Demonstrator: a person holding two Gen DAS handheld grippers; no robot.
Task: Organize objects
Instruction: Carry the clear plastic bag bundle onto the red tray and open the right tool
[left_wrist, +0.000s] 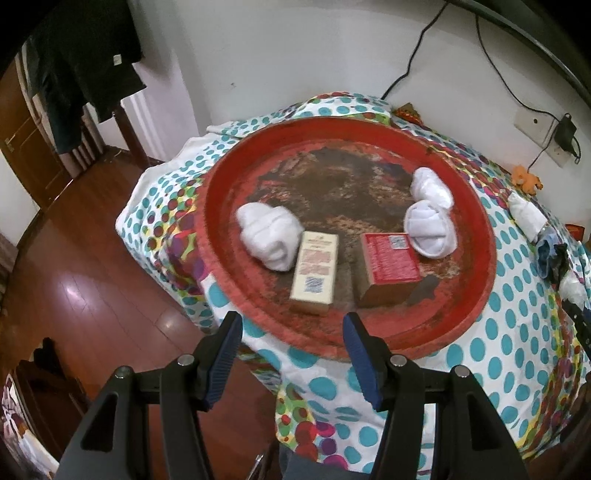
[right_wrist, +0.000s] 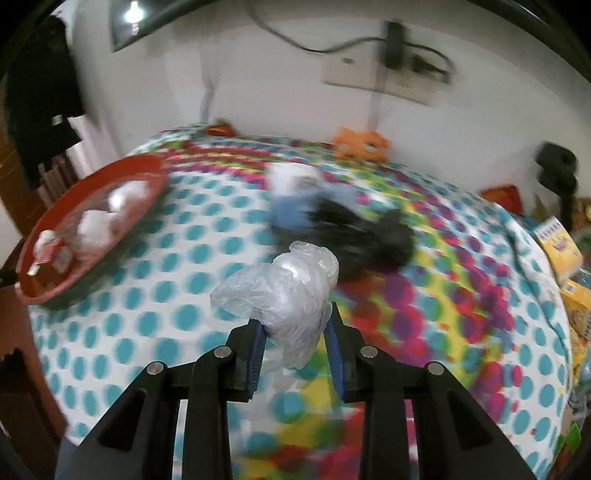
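With two boxes and three white bundles already on the red tray (left_wrist: 476, 206), the right gripper (right_wrist: 295, 332) clamped a crumpled plastic bag (right_wrist: 284, 295) above the surface's middle, socks (right_wrist: 332, 225) remained, and the left gripper (left_wrist: 291, 332) hung open.

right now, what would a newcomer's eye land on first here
Probably the big worn red tray on the polka-dot cloth, holding white rolled bundles and two boxes. Next, the crumpled clear plastic bag clamped in the right hand-held gripper above the cloth, while the left hand-held gripper hangs open at the tray's near rim.
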